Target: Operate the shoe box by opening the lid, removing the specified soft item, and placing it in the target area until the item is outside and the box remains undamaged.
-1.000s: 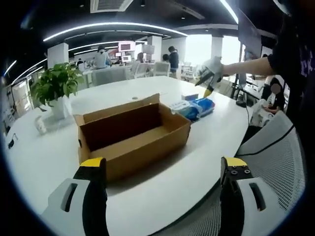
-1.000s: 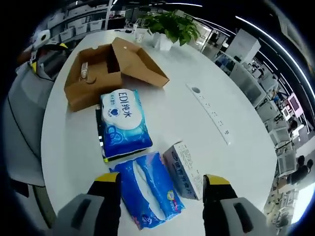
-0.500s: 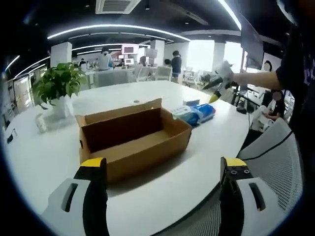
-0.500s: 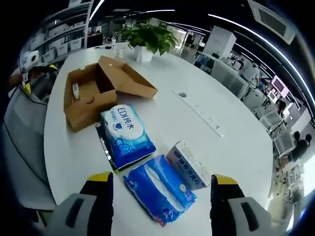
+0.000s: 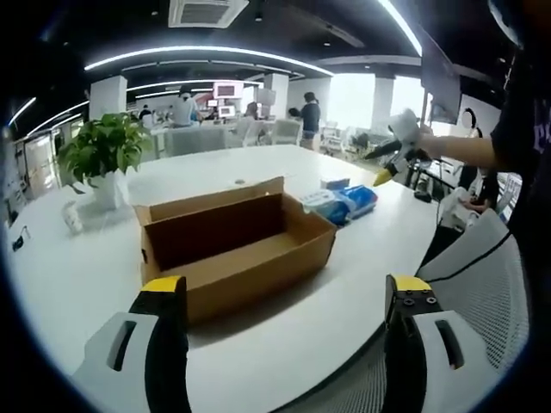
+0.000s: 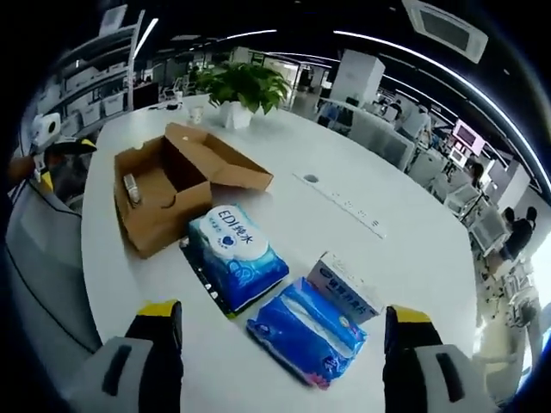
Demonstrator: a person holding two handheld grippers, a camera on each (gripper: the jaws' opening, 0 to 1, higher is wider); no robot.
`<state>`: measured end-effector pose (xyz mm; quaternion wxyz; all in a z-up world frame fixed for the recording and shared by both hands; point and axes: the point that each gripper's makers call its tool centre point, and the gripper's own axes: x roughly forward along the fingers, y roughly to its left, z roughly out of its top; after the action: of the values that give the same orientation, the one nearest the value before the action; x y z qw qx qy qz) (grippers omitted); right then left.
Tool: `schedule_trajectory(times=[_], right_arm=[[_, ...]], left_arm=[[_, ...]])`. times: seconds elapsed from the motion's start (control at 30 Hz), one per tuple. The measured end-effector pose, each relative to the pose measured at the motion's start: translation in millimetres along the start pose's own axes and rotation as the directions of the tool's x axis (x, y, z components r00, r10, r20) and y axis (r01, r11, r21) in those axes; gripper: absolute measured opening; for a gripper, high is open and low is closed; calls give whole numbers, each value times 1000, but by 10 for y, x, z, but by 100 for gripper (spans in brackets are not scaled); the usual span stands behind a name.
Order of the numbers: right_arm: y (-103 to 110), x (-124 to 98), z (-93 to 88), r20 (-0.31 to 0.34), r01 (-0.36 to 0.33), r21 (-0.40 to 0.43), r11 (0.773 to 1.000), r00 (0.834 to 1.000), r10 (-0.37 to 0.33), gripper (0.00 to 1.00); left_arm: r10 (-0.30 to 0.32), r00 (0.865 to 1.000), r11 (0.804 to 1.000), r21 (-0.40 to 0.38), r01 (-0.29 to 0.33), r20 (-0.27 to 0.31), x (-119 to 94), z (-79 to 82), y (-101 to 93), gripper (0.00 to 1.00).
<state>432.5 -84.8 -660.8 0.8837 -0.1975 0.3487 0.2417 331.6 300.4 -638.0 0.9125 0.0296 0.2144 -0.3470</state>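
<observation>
1. The shoe box (image 5: 237, 249) sits on the white table (image 5: 77, 284), near the edge closest to the person. Its lid (image 6: 219, 159) is already folded back flat behind it. In the left gripper view the cardboard interior looks bare; in the right gripper view a small object (image 6: 131, 188) lies against one inner end wall, too small to identify.
2. Beyond the box's short end, toward the far side of the table, lie three soft packs close together: a light-blue wipes pack (image 6: 238, 255) just beside the box, a darker blue tissue pack (image 6: 310, 331), and a small white-and-blue carton (image 6: 344, 288) touching it.
3. By the look of it, the lid step is done and the soft item is out of the box. Which pack was the specified one, and whether this spot is the target area, I cannot tell.
4. The box shows no tear or crushing.
5. The left gripper (image 5: 284, 297) hangs at the near table edge, facing the box's long side, jaws spread wide and holding nothing.
6. The right gripper (image 6: 280, 318) hovers above the packs, jaws equally wide apart and empty; little seems left beyond confirming placement.
</observation>
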Motion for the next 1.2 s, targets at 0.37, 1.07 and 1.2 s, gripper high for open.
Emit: schedule_trajectory(times=[0.37,1.07,1.2], right_arm=[[220,-120,-112,13,24,38,999,1000,-25,100],[660,-426,-58,91,34,104,994,995,-44,99],[716,-449,-85,94,37,115,993,994,-48,99]], left_arm=[[9,1000,1000,2,-9,-6,21,18,60,95],[-3,997,991,132,14,-83,64,232,394,95],[-4,995,988,156,19,-97,85,295,474,95]])
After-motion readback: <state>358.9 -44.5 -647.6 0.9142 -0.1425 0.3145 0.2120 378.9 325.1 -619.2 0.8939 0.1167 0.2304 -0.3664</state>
